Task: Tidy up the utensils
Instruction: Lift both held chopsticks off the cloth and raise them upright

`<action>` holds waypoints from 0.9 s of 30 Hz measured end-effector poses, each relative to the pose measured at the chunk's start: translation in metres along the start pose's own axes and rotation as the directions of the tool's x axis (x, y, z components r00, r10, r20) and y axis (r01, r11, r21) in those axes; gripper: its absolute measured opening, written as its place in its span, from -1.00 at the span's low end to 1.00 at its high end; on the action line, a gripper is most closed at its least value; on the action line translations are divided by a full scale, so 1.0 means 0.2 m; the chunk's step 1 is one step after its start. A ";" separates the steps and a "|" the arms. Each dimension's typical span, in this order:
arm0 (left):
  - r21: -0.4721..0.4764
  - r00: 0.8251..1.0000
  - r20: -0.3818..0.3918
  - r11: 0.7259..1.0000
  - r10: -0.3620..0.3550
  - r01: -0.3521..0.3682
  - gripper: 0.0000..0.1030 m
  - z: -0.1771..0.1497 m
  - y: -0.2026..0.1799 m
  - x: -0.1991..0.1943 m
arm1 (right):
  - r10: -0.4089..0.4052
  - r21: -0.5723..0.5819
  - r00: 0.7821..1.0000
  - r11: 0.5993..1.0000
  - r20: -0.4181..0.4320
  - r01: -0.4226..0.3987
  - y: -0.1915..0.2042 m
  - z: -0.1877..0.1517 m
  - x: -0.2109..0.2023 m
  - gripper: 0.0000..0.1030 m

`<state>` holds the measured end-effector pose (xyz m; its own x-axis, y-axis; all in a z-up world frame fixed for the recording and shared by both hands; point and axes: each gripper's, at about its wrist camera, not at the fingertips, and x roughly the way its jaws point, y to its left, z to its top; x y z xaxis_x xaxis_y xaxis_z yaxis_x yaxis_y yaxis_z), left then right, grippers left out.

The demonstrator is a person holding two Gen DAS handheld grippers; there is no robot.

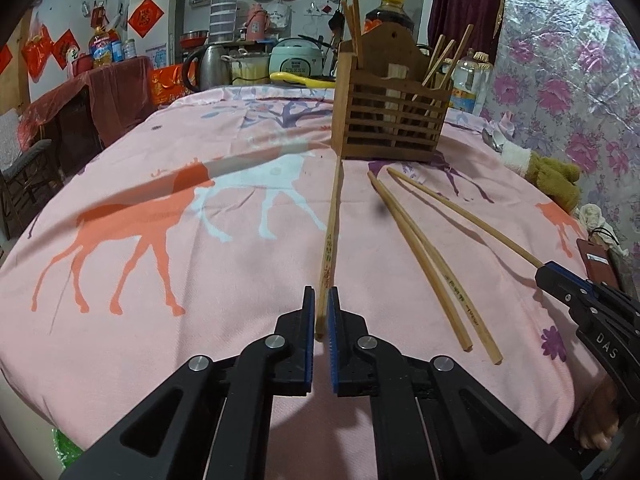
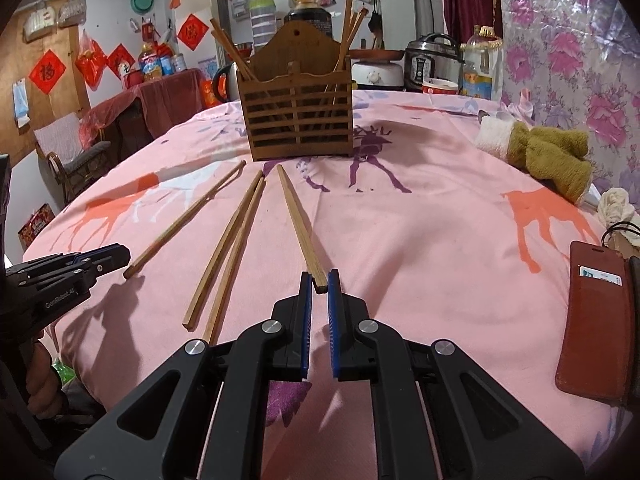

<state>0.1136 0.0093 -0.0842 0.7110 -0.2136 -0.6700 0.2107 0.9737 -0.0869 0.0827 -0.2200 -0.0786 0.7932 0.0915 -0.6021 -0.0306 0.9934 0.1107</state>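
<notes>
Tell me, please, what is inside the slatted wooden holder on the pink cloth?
Several wooden chopsticks stand in both compartments of the slatted wooden holder, tips leaning outward. Their lower ends, and anything shorter, are hidden behind the slats.

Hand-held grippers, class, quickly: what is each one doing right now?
Left hand-held gripper: closed on the patterned chopstick.
Right hand-held gripper: closed on the end of a plain wooden chopstick.

A brown card wallet (image 2: pixel 596 320) lies at the bench's right edge; a stuffed toy (image 2: pixel 548 156) rests farther back, beside flowered wallpaper (image 2: pixel 580 60).
</notes>
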 end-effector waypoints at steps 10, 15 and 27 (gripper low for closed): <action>0.005 0.999 -0.035 1.000 0.012 -0.012 -0.51 -0.03 0.00 0.05 | 0.006 0.005 1.000 1.000 0.002 -0.006 0.00 0.00 -0.01 -0.83; -0.023 0.999 -0.053 1.000 0.000 -0.001 -0.48 -0.04 0.04 0.09 | 0.012 0.008 1.000 1.000 -0.006 -0.012 0.00 0.00 0.00 -0.83; 0.046 1.000 0.005 0.999 -0.006 0.006 -0.89 -0.01 -0.04 -0.01 | 0.013 0.012 1.000 1.000 0.012 -0.013 -0.01 0.01 -0.02 -0.83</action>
<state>0.1096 0.0025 -0.0831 0.7126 -0.2202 -0.6661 0.2454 0.9677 -0.0573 0.0812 -0.2214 -0.0756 0.8000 0.1035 -0.5909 -0.0335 0.9912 0.1283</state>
